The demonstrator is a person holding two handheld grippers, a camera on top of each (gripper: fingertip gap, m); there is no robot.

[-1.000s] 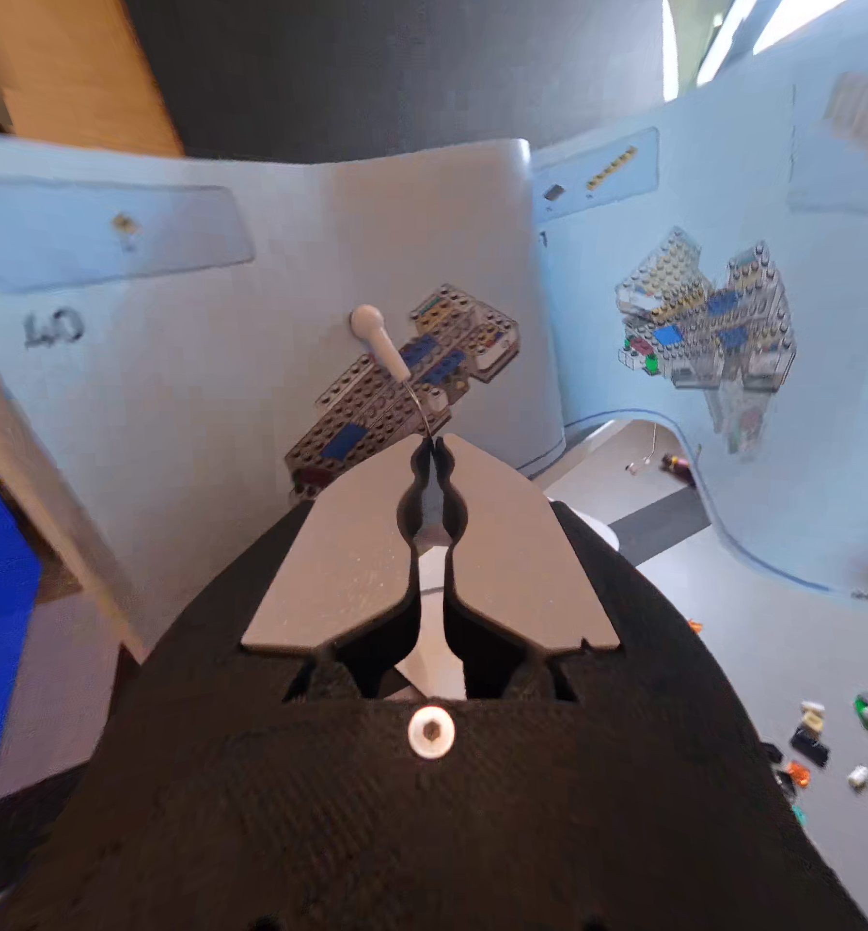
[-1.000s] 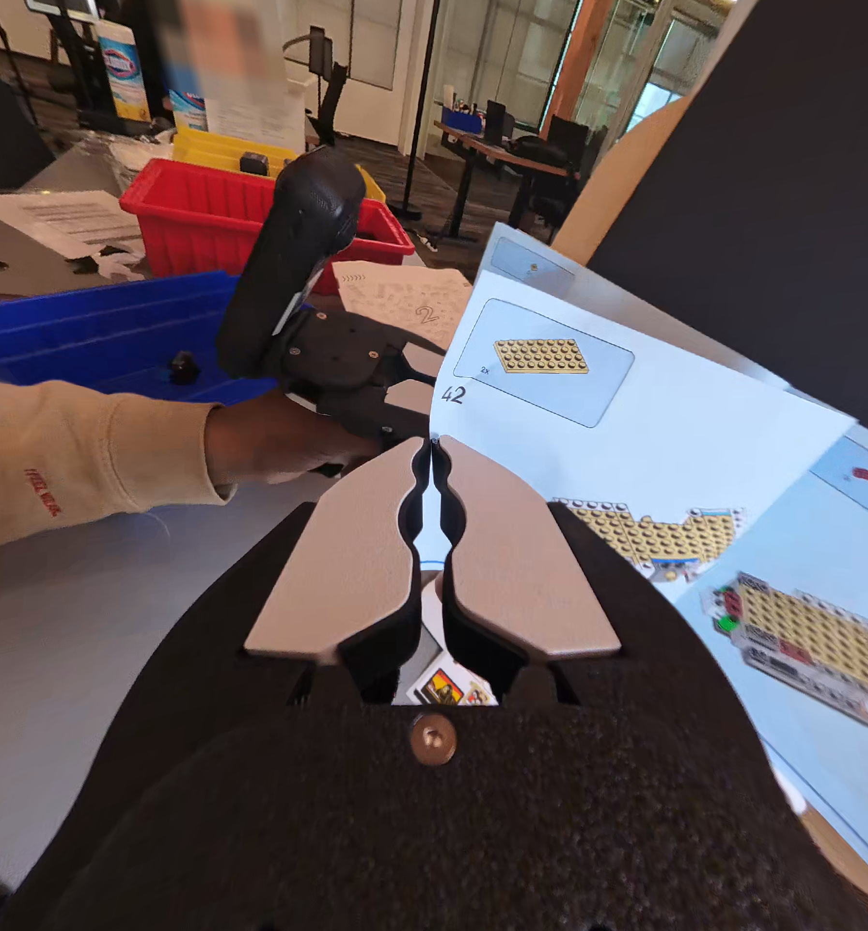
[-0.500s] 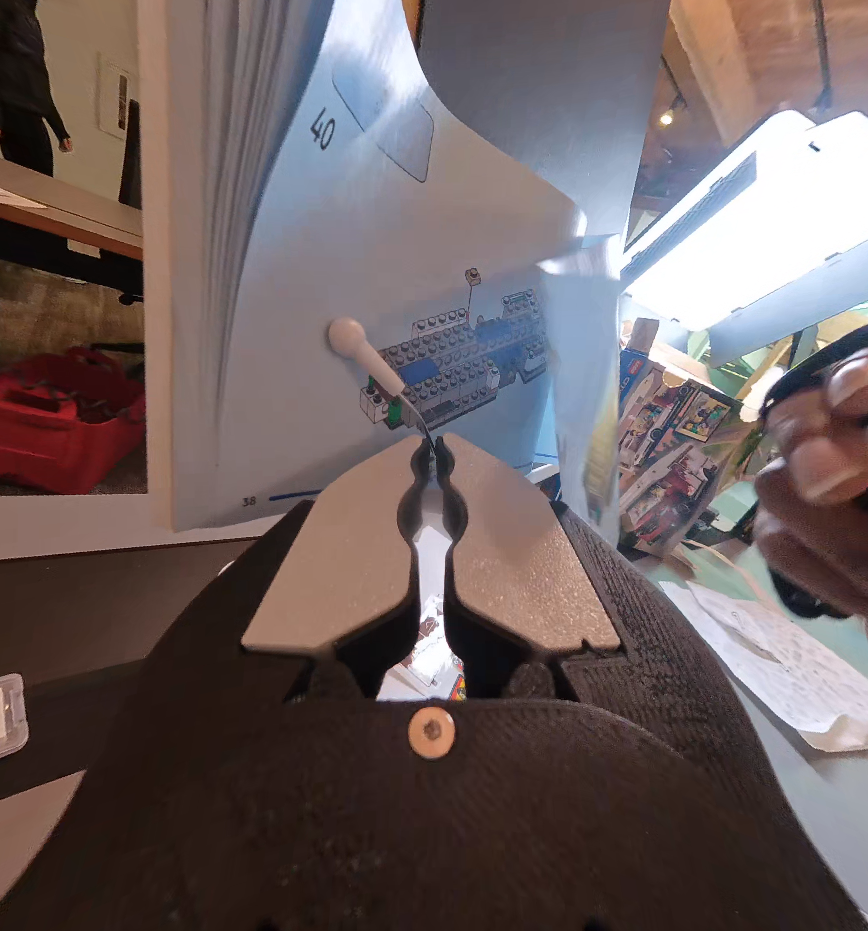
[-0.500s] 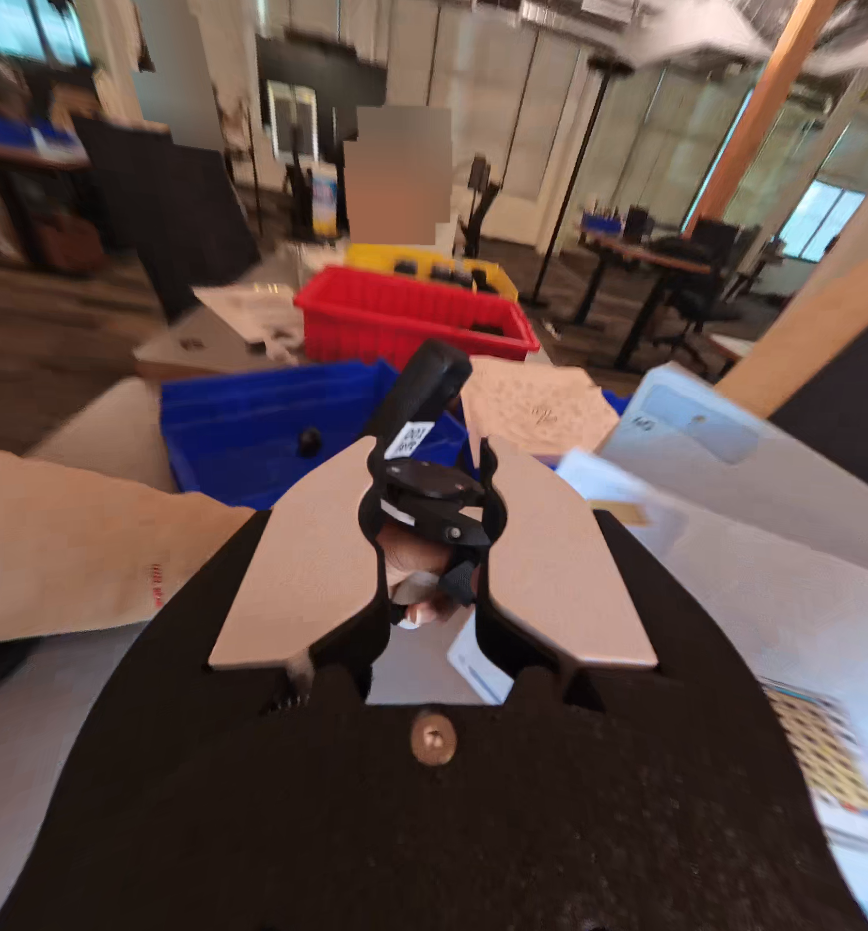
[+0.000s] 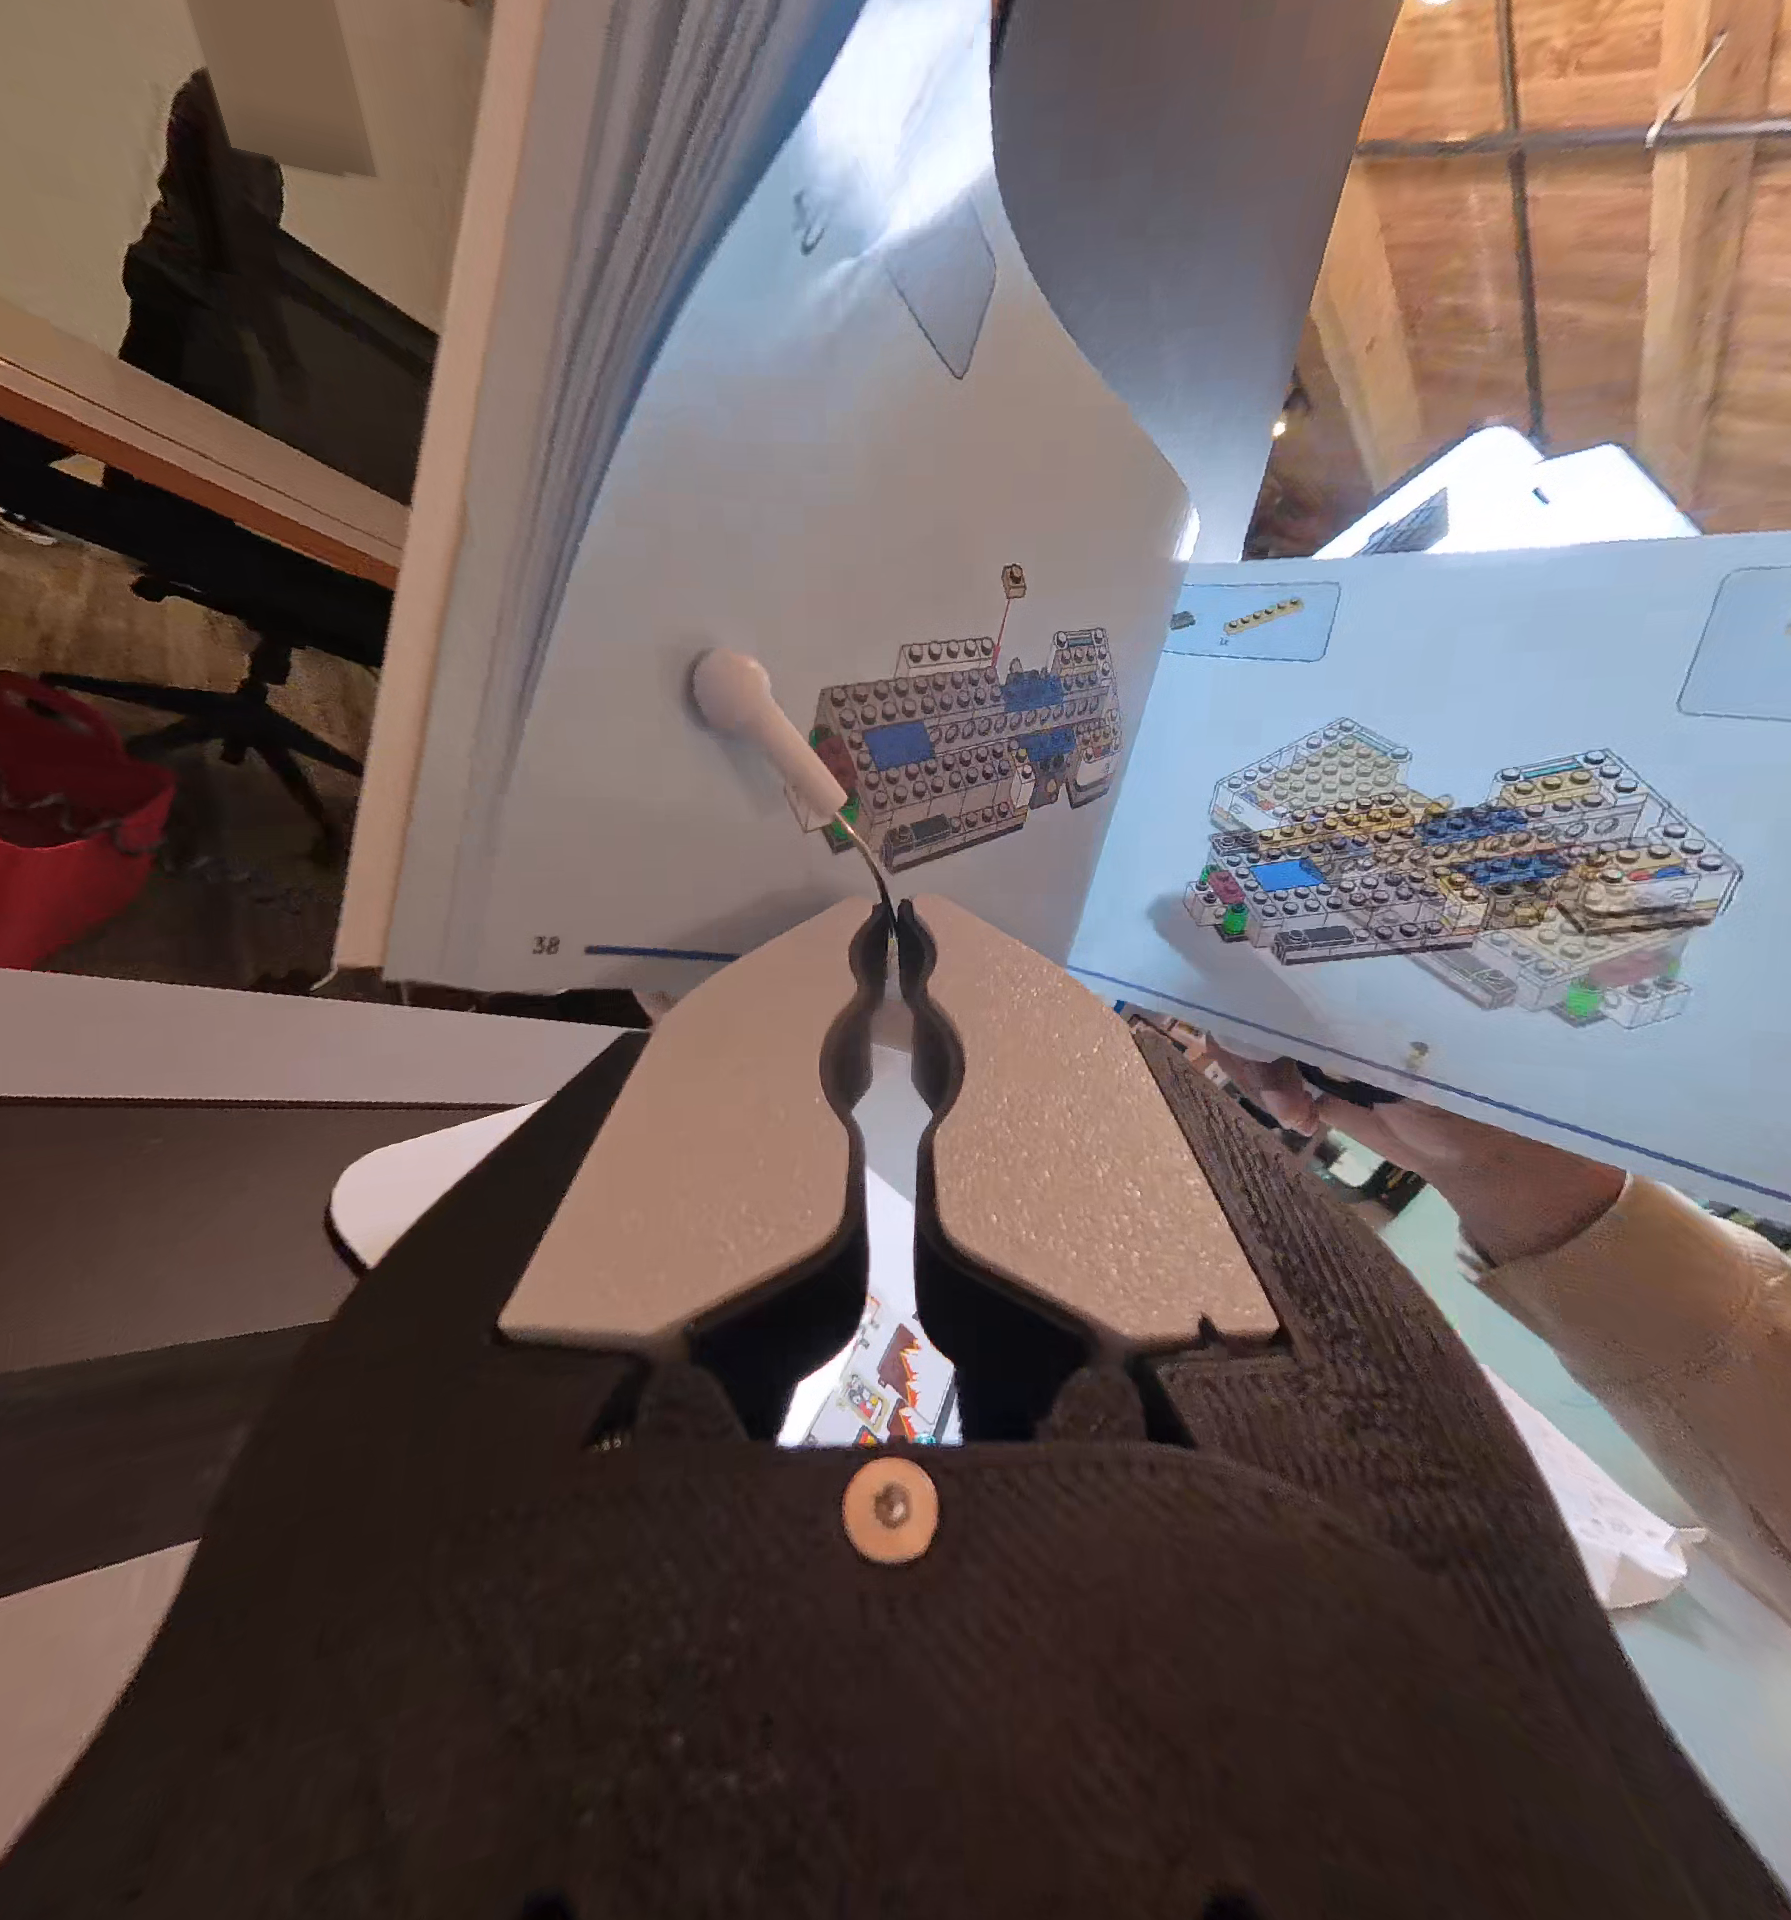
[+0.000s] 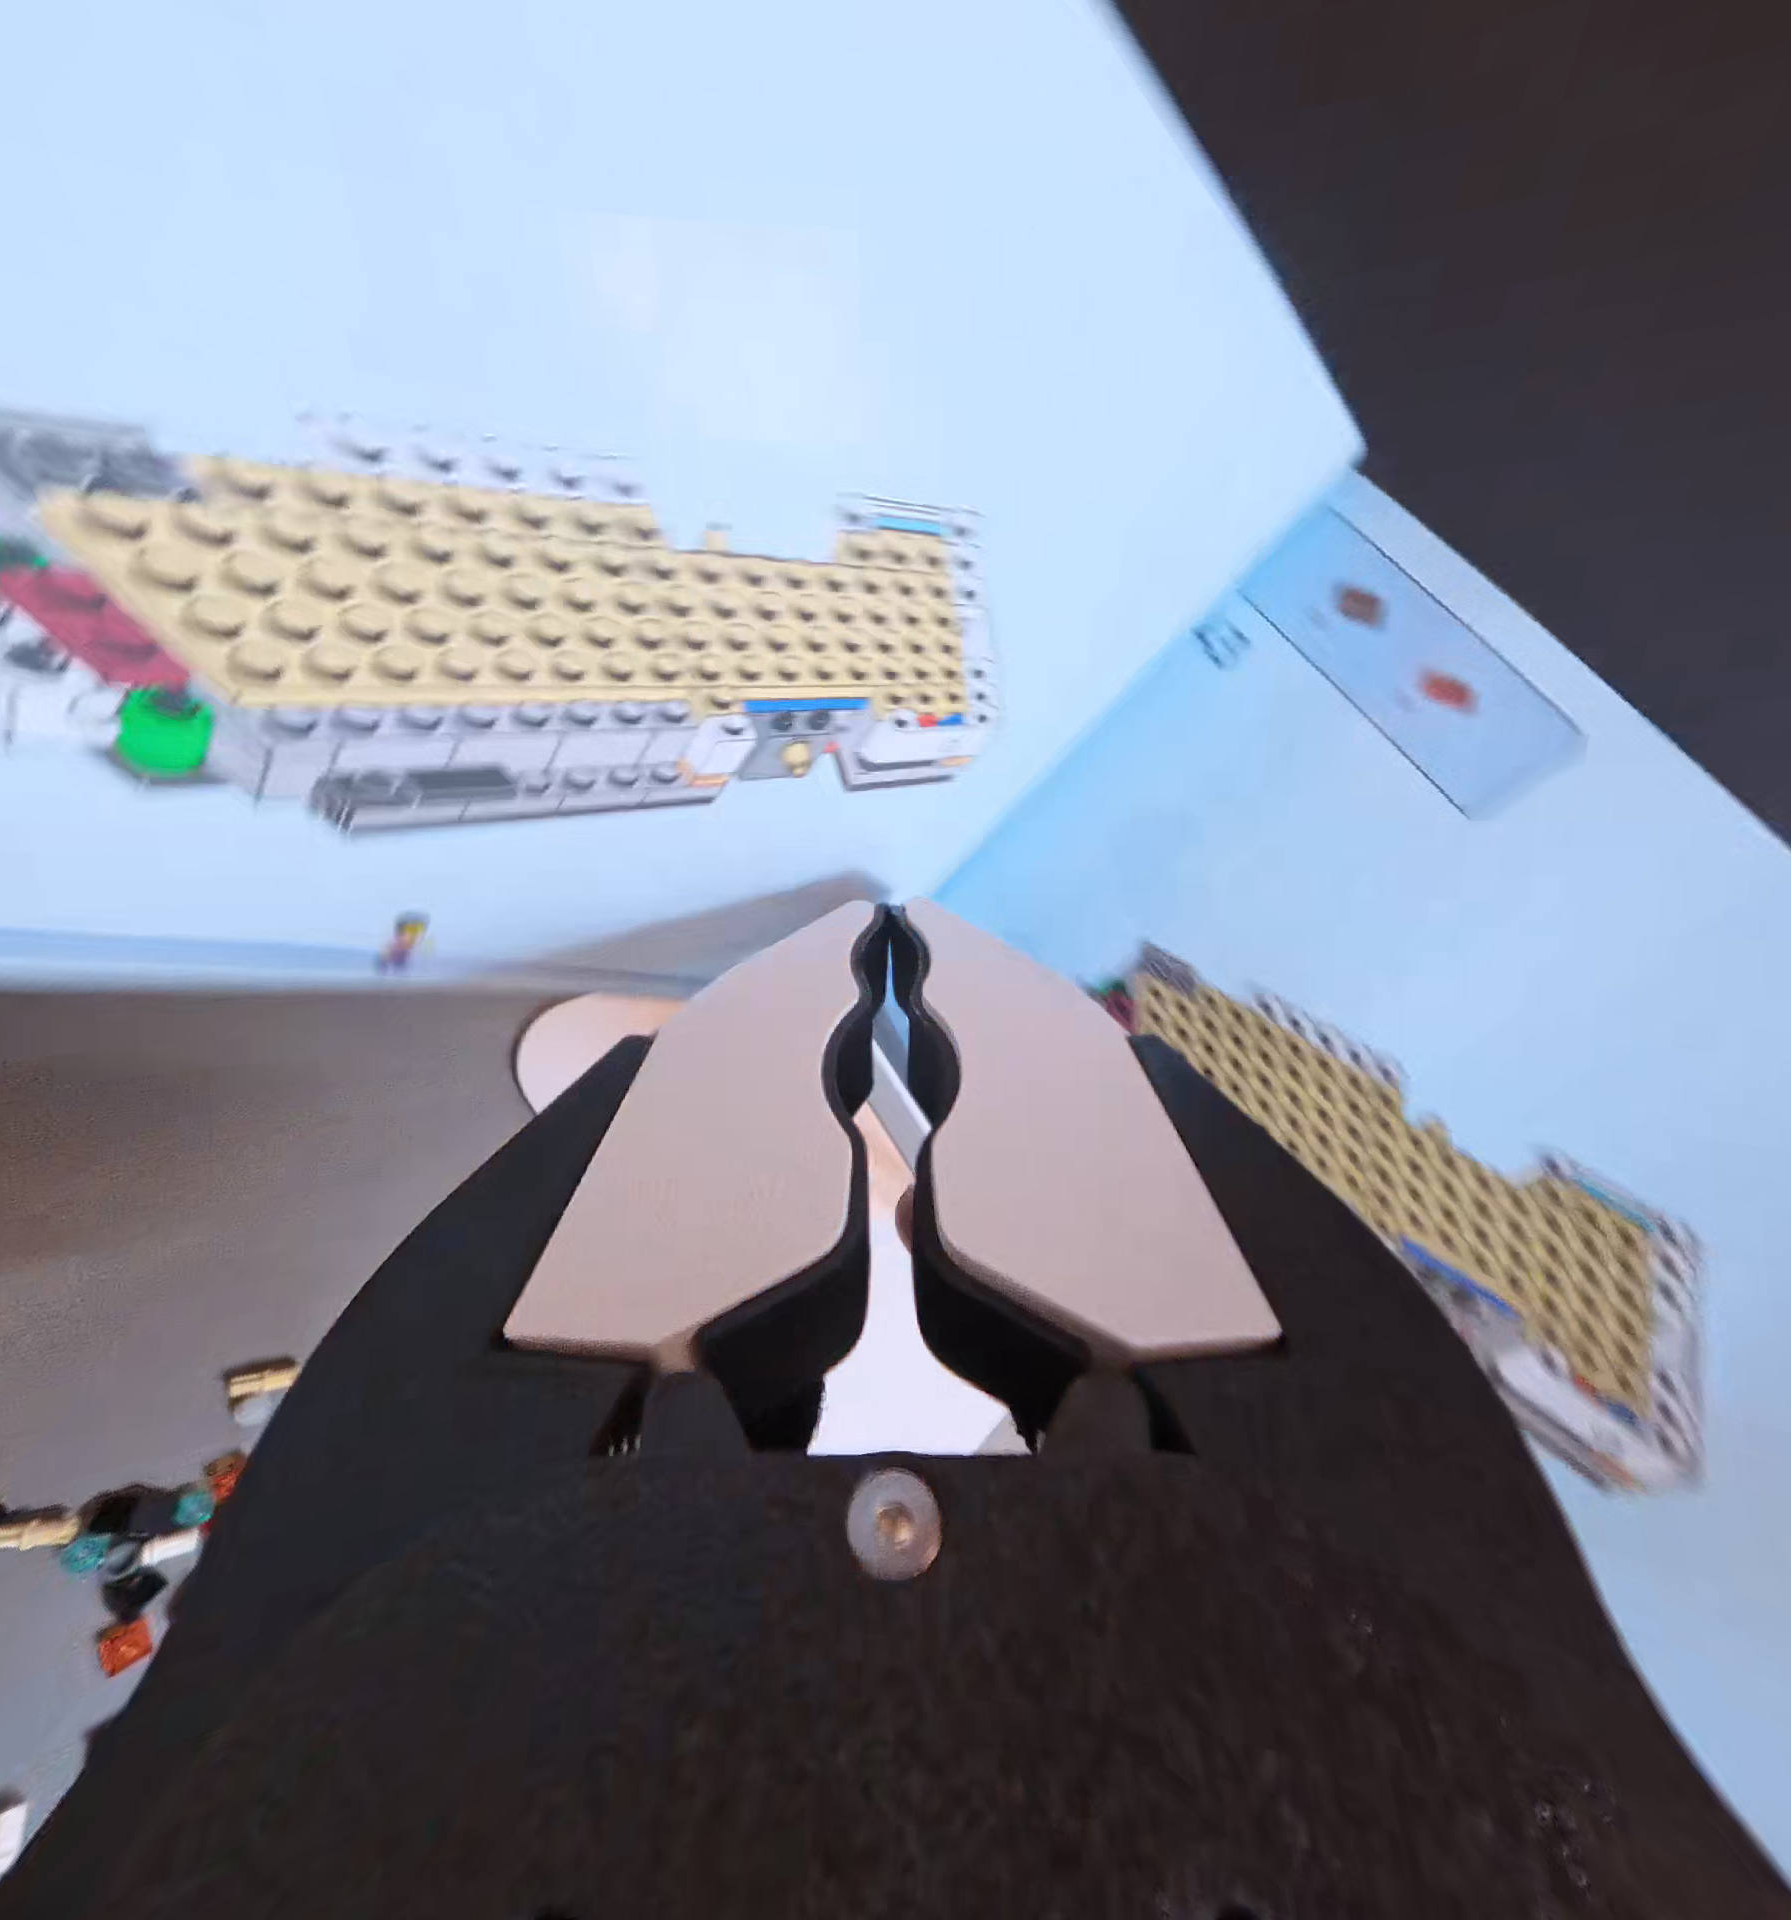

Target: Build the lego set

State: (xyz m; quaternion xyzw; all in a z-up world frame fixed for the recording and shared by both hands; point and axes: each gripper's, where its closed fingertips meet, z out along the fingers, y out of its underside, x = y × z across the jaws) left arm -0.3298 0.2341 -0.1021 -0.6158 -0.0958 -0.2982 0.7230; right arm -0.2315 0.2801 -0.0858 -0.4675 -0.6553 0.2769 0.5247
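Note:
My left gripper (image 5: 893, 912) is shut on the thin metal wire (image 5: 865, 847) of a small white-handled tool (image 5: 756, 717), which sticks up and to the left in front of an open brick-building instruction booklet (image 5: 766, 468). In the left wrist view one page (image 5: 1493, 727) is lifted out to the right, with a hand (image 5: 1390, 1132) just beneath it. My right gripper (image 6: 891, 914) is shut on the edge of that light blue page (image 6: 558, 260); the sheet's white edge runs between its fingers. Another printed page (image 6: 1286, 935) lies to its right.
Several small loose bricks (image 6: 122, 1538) lie on the grey table (image 6: 143, 1195) at lower left. A dark board (image 6: 1597, 312) stands behind the booklet. A red bin (image 5: 29, 821) and an office chair (image 5: 247, 312) are at the left, and a crumpled paper sheet (image 5: 1597, 1538) lies at the right. One gripper's finger ends stand about 12 centimetres off the other's.
My right gripper was open beside the booklet half a second ago; it has since shut on a page and lifted it. My left gripper tilted upward, keeping the wire tool pinched.

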